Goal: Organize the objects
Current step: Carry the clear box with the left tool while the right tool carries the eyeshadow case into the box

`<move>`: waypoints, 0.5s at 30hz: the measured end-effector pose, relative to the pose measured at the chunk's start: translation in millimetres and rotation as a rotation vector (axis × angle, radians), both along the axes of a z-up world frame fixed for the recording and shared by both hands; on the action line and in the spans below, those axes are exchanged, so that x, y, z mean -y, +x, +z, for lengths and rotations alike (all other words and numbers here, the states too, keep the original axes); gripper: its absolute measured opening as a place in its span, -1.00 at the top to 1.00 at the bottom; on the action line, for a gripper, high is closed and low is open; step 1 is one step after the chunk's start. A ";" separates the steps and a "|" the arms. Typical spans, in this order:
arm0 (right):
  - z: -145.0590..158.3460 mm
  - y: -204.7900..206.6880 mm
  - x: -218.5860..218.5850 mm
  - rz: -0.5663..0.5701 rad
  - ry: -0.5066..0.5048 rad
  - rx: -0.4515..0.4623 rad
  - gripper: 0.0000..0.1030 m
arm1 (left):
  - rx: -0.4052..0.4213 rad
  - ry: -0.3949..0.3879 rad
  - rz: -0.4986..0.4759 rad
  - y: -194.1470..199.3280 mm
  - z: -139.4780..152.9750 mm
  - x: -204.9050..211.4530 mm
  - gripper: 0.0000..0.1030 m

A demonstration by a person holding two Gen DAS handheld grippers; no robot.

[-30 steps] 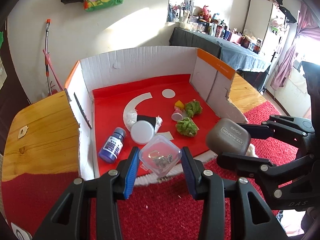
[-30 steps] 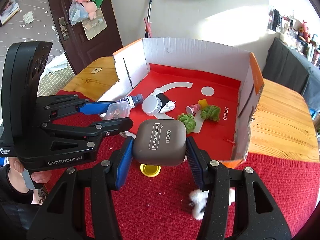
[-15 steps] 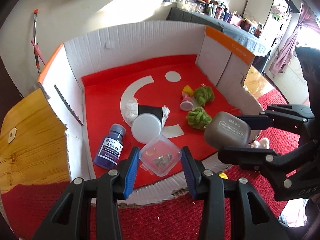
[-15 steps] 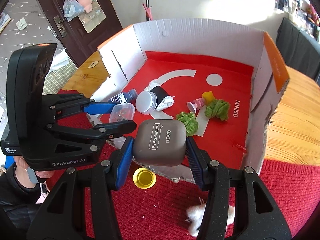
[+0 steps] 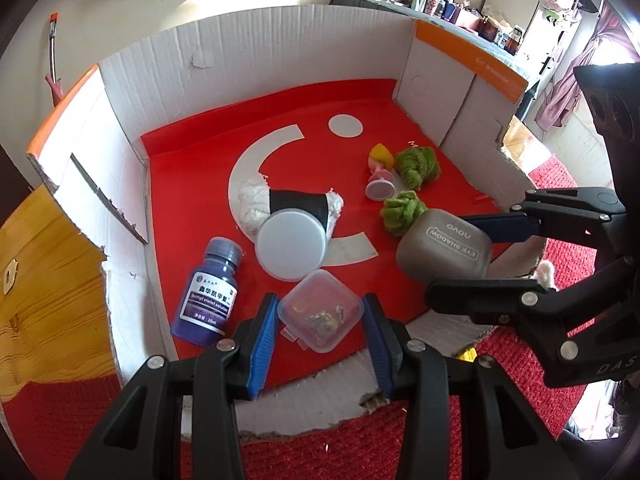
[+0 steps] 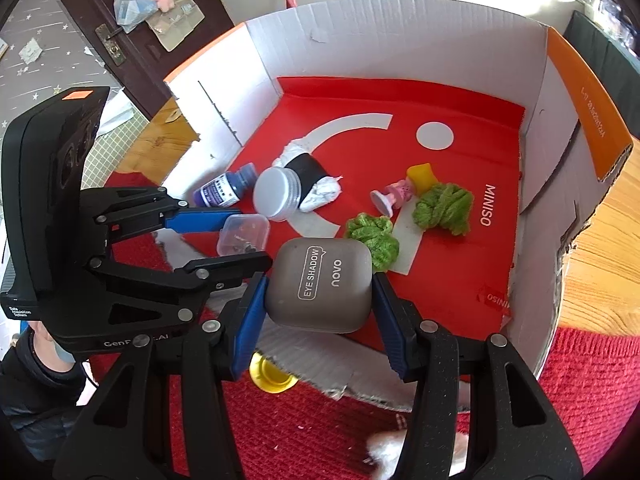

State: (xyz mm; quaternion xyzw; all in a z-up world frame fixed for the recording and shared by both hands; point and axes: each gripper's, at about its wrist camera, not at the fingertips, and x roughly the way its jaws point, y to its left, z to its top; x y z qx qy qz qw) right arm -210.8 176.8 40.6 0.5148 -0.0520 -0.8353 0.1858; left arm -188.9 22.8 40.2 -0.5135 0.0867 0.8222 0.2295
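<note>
Several things already lie in the cardboard box [image 5: 280,48]: a purple bottle [image 5: 208,294], a white-lidded jar [image 5: 291,245], two green pompoms [image 6: 442,208] and a small pink toy [image 6: 390,198]. The left tongs [image 5: 320,322] grip a clear little container [image 5: 320,312], the right tongs [image 6: 318,286] an eye-shadow case [image 6: 320,286], both above the box's near edge. A yellow lid [image 6: 272,374] and white fluff [image 6: 384,448] wait outside on the red mat [image 6: 312,432].

The cardboard box [image 5: 280,48] held two green pom-poms [image 5: 418,166], one blue bottle [image 5: 210,290] and one white-lidded jar [image 5: 290,242]. There were one clear container [image 5: 320,312], one grey case [image 6: 318,284] and one yellow cap [image 6: 272,376].
</note>
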 end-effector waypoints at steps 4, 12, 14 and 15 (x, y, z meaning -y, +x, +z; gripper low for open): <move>-0.7 -1.1 0.3 -0.002 0.013 -0.006 0.03 | -0.003 0.003 -0.002 -1.9 -1.2 -1.6 0.14; -7.4 -6.2 -3.0 -0.028 0.043 -0.023 0.03 | -0.013 0.012 0.014 -6.0 -1.4 -0.8 0.14; -9.8 -7.7 -5.4 -0.038 0.053 -0.023 0.03 | -0.018 0.011 0.022 -7.7 -2.0 0.4 0.14; -11.4 -8.7 -7.2 -0.044 0.057 -0.022 0.03 | -0.020 0.012 0.025 -8.5 -2.2 1.2 0.14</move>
